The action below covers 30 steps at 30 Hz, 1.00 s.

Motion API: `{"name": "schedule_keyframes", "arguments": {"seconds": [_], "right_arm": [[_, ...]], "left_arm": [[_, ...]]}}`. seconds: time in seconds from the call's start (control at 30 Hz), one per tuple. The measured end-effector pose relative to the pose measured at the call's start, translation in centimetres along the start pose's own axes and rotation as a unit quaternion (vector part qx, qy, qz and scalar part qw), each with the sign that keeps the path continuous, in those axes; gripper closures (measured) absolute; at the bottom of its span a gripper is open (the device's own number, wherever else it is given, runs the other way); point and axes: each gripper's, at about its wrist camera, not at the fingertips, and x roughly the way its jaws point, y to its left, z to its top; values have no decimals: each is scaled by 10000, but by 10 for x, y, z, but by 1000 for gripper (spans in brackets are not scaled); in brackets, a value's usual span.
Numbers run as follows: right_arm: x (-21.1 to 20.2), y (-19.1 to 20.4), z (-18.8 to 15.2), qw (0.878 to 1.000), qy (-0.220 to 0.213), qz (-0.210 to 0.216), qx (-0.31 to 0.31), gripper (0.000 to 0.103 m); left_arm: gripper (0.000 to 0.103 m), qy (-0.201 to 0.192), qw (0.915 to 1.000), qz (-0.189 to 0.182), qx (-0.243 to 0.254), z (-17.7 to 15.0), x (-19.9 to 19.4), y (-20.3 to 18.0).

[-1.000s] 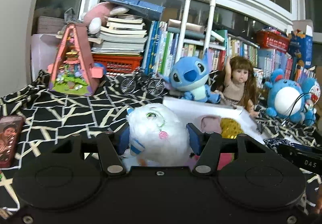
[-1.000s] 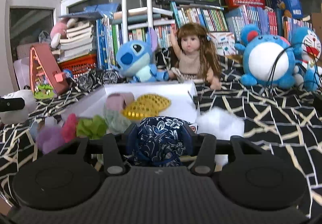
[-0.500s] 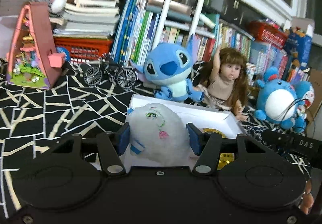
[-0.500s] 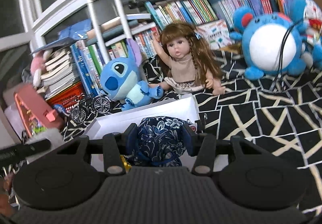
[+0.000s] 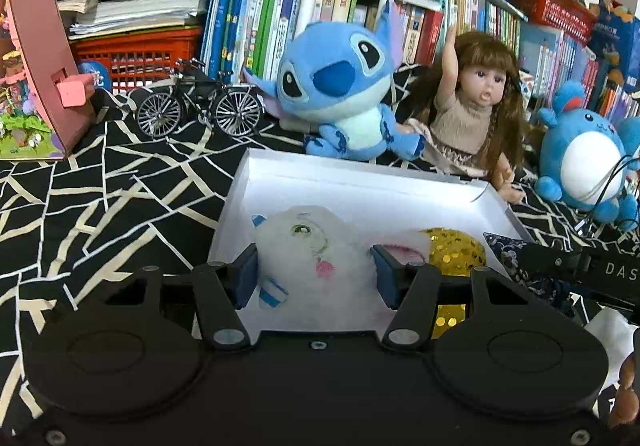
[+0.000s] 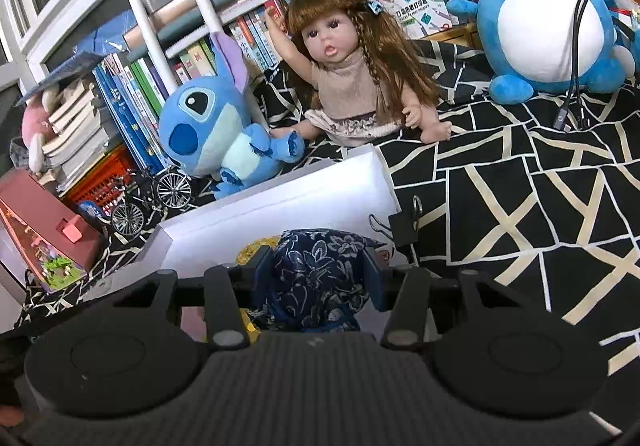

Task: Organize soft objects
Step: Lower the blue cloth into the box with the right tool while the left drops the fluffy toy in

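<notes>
You have one white box [image 5: 362, 181]. Inside it: one white plush [image 5: 312, 246], one gold sequined piece [image 5: 454, 248], one navy floral pouch [image 6: 316, 278]. Behind it: two blue plush toys, Stitch [image 5: 340, 85] and a round one [image 5: 584, 161], one doll [image 5: 468, 113], one toy bicycle [image 5: 198, 105].

A: Where's the left wrist camera looking?
B: Down over its gripper [image 5: 316, 272], close above the white box [image 5: 360, 185].
A: And the right?
B: Tilting over the same white box [image 6: 280, 205], probably from the opposite side; both are sharing the Stitch plush [image 5: 340, 85] and doll [image 6: 340, 65].
</notes>
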Motion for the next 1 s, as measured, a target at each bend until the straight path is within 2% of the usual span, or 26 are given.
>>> {"name": "schedule_keyframes", "arguments": {"seconds": [0.8,1.0], "right_arm": [[18,6,-9,9992,130,-125,-346,51],[14,9,-10,9991,69,-110,-401,44]], "left_arm": [[46,306,9995,7,-3,-15,22,-4],[46,319,9995,6,-3,-14,22,-3]]}}
